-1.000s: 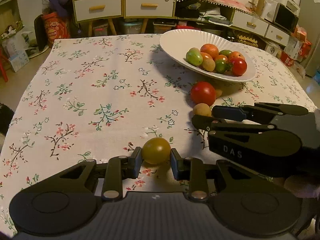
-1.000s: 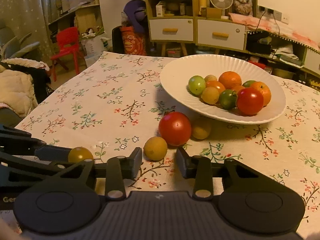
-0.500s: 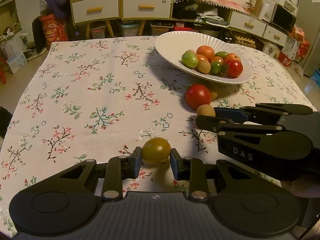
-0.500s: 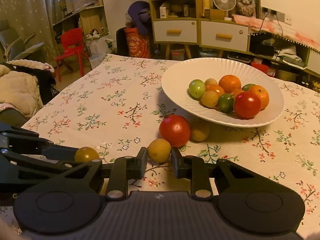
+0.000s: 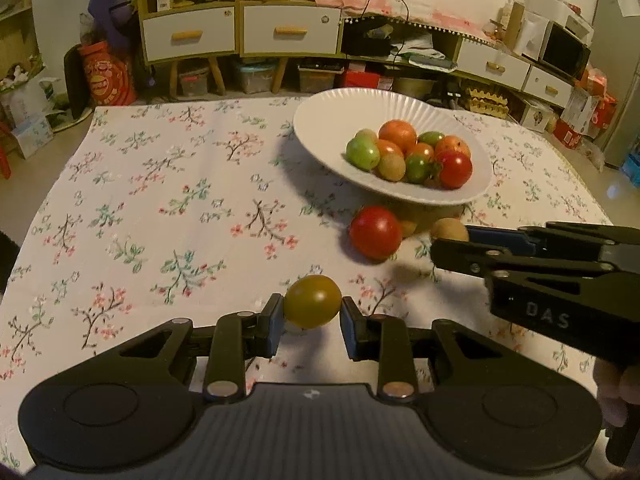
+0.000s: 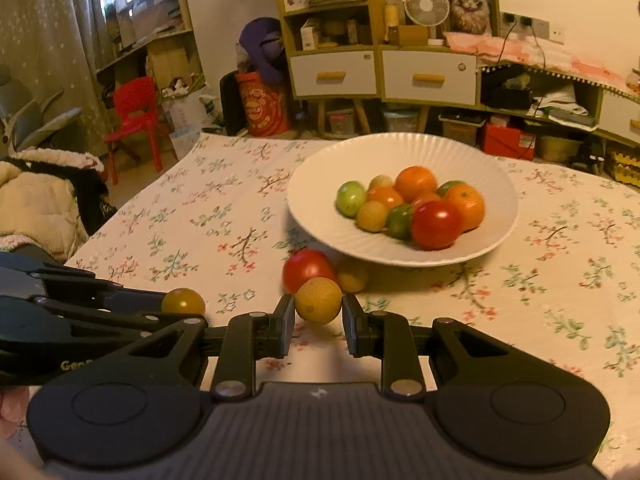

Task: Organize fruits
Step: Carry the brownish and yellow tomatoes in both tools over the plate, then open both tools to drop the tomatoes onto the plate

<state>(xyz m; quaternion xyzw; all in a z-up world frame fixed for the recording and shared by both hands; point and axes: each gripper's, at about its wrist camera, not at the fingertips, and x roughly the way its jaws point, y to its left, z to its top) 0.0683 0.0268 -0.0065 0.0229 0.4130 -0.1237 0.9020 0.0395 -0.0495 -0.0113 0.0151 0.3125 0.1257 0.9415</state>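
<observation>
My left gripper point(image 5: 313, 314) is shut on an olive-yellow tomato point(image 5: 313, 301), held just above the flowered cloth. The right gripper point(image 6: 318, 312) is shut on a small yellow fruit point(image 6: 318, 300), lifted off the table. From the left wrist view the right gripper point(image 5: 448, 240) reaches in from the right with that yellow fruit point(image 5: 449, 229) at its tips. A white ribbed plate point(image 5: 320, 120) holds several red, orange and green fruits. In front of it lie a red tomato point(image 5: 375, 232) and another small yellow fruit point(image 6: 352, 277), half hidden beside it.
The table carries a white flowered cloth point(image 5: 160, 200). Beyond its far edge stand yellow cabinets with white drawers point(image 5: 240, 36), boxes and bags on the floor, and a red chair point(image 6: 134, 116) off to the left.
The right gripper closed on the small yellow fruit and lifted it off the cloth. The left gripper kept its hold on the olive-yellow tomato and barely moved.
</observation>
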